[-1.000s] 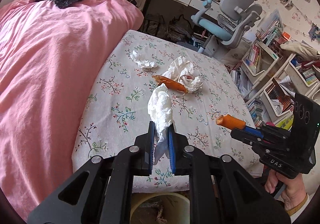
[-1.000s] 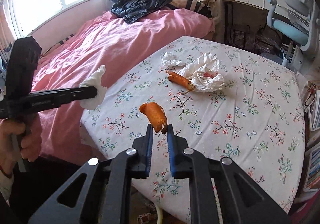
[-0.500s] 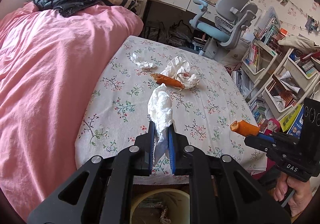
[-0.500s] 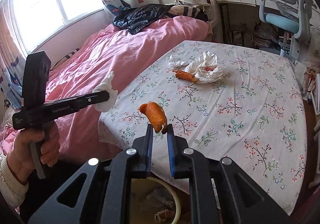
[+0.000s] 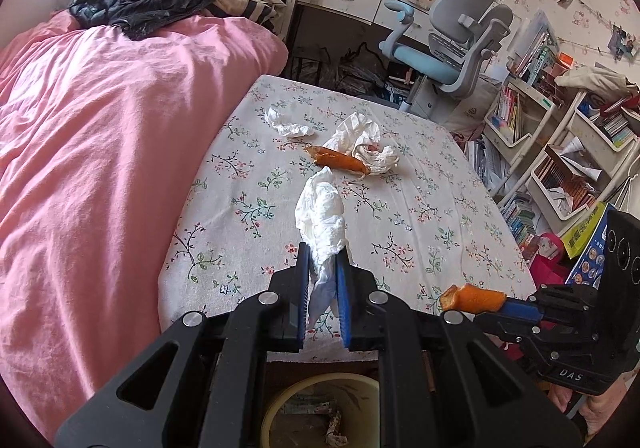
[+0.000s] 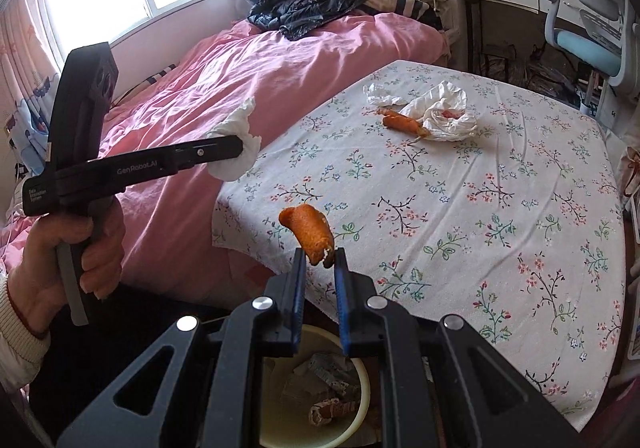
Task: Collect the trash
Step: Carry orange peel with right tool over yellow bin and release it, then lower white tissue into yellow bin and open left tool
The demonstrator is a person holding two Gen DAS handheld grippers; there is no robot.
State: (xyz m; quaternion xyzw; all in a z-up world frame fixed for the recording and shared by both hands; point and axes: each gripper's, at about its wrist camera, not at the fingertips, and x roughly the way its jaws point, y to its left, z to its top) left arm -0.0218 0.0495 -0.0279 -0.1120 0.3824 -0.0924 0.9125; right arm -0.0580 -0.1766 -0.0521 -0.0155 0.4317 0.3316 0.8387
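Note:
My left gripper is shut on a crumpled white tissue, held above the near edge of the floral table. My right gripper is shut on an orange peel piece, which also shows in the left wrist view. A yellow trash bin with scraps inside stands on the floor just below both grippers. On the table lie another orange peel, a crumpled white wrapper and a small tissue.
A bed with a pink cover lies against the table's left side, with a black jacket on it. A blue-grey desk chair and bookshelves stand behind and right of the table.
Both grippers have drawn back from the table toward its near edge, still holding tissue and peel. The trash bin has come further into view below them.

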